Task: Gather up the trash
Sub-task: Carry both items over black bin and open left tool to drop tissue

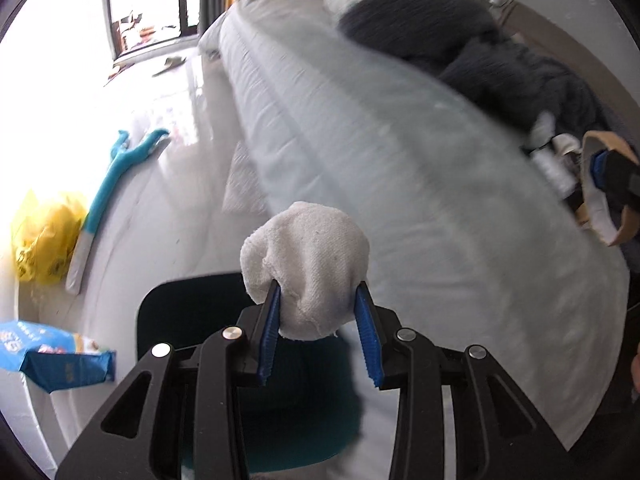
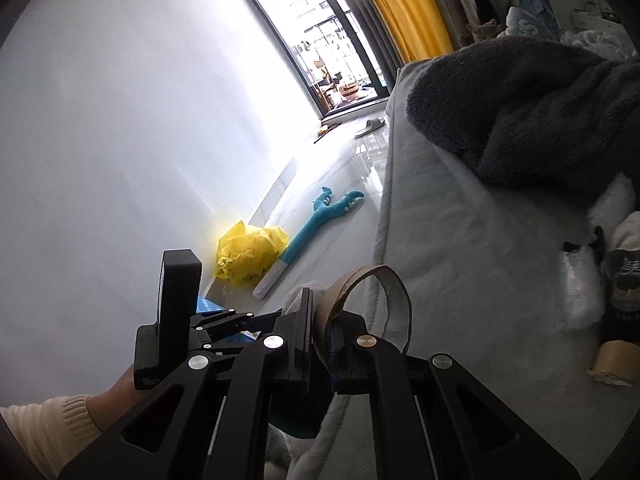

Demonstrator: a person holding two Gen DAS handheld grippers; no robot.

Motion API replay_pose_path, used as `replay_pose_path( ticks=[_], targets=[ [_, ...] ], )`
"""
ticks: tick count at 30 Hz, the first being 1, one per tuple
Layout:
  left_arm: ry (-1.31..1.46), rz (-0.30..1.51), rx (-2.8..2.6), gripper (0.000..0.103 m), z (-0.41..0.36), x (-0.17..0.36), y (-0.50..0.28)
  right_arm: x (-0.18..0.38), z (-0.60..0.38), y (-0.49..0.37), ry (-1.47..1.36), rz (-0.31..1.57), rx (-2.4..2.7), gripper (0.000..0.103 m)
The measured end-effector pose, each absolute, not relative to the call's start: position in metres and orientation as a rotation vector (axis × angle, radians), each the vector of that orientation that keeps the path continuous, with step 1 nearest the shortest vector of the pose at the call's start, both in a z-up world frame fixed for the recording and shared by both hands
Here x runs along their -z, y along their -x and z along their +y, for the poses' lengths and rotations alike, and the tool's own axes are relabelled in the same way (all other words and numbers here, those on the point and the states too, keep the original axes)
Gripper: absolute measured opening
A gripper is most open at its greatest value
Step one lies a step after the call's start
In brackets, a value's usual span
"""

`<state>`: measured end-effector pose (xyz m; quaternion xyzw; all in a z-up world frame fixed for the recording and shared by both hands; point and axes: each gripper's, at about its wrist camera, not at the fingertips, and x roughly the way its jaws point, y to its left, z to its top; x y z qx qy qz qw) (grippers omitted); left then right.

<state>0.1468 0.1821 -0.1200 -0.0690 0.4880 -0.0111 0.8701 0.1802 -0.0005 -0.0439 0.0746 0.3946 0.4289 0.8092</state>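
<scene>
Left gripper [image 1: 318, 312] pinching white wad [image 1: 306, 268] above dark bin [image 1: 248, 380]; right gripper [image 2: 320, 344] clamped on cardboard ring [image 2: 368, 304] beside bed; loose hold may drop wad outside bin

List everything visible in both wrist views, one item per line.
white cloth wad: 1, white, clamped in the left gripper above the bin
tape ring: 1, tan and white, clamped in the right gripper
bin: 1, dark teal, on the floor under the left gripper
yellow bag: 1, by the wall
toy: 1, teal and white, on the floor
blue packet: 1, on the floor
blanket: 1, dark grey, on the bed
bed: 1, pale sheet
left gripper: black, blue pads
right gripper: black
</scene>
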Motion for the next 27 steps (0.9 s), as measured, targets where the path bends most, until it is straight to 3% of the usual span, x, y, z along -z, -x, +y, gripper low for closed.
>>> replay_pose_path(
  ticks=[13, 16, 18, 27],
  targets=[
    [0.246, 1.306, -0.028, 0.042, 0.258, 0.191, -0.114, 0.072, 0.098, -0.167, -0.084, 0.977, -0.980, 0.007],
    [0.264, 1.351, -0.028, 0.053, 0.267, 0.201, -0.108, 0.086, 0.115, -0.168, -0.078, 1.019, -0.976, 0.007],
    [0.283, 1.352, -0.030, 0.066, 0.275, 0.201, -0.102, 0.096, 0.126, -0.170, -0.066, 1.047, -0.970, 0.007],
    [0.357, 1.269, -0.083, 0.071, 0.312, 0.175, -0.085, 0.138, 0.156, -0.169, -0.046, 1.165, -0.936, 0.007]
  ],
)
